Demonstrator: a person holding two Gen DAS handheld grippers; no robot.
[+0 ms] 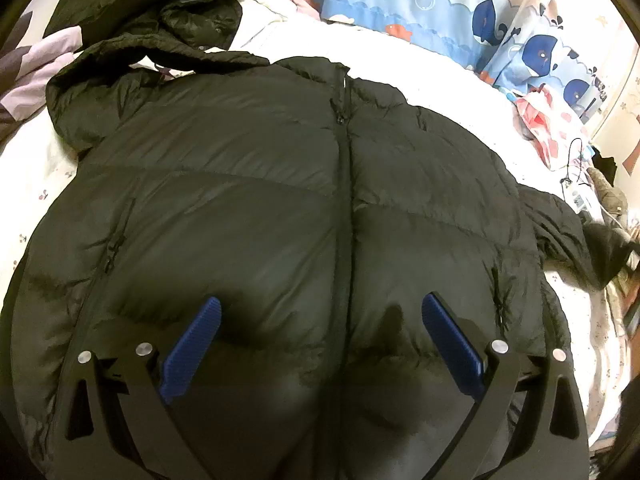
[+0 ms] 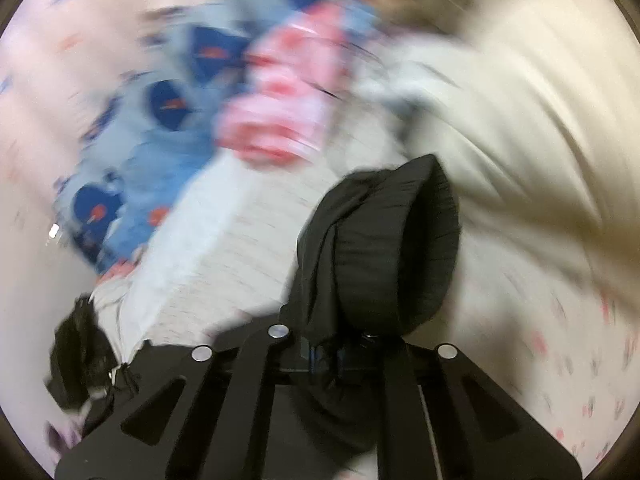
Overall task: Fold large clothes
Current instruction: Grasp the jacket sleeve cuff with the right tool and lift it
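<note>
Now, left tool (image 1: 318, 312) spread over jacket (image 1: 240, 184), right tool (image 2: 340, 354) prob. clamping cuff (image 2: 396, 248)

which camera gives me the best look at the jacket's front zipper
The left wrist view: the zipper runs down the middle of the black puffer jacket, sharp and unobstructed. The right wrist view is blurred and shows only a dark cuff pinched in the right claw.

The left wrist view is sharp and evenly lit from above, with soft sheen on the black puffer jacket (image 1: 320, 184) and a short shadow beside each tong finger. The right wrist view is heavily motion-blurred; only the cuff (image 2: 384, 248) stays crisp. Fisheye bending and dark corners frame both.
</note>
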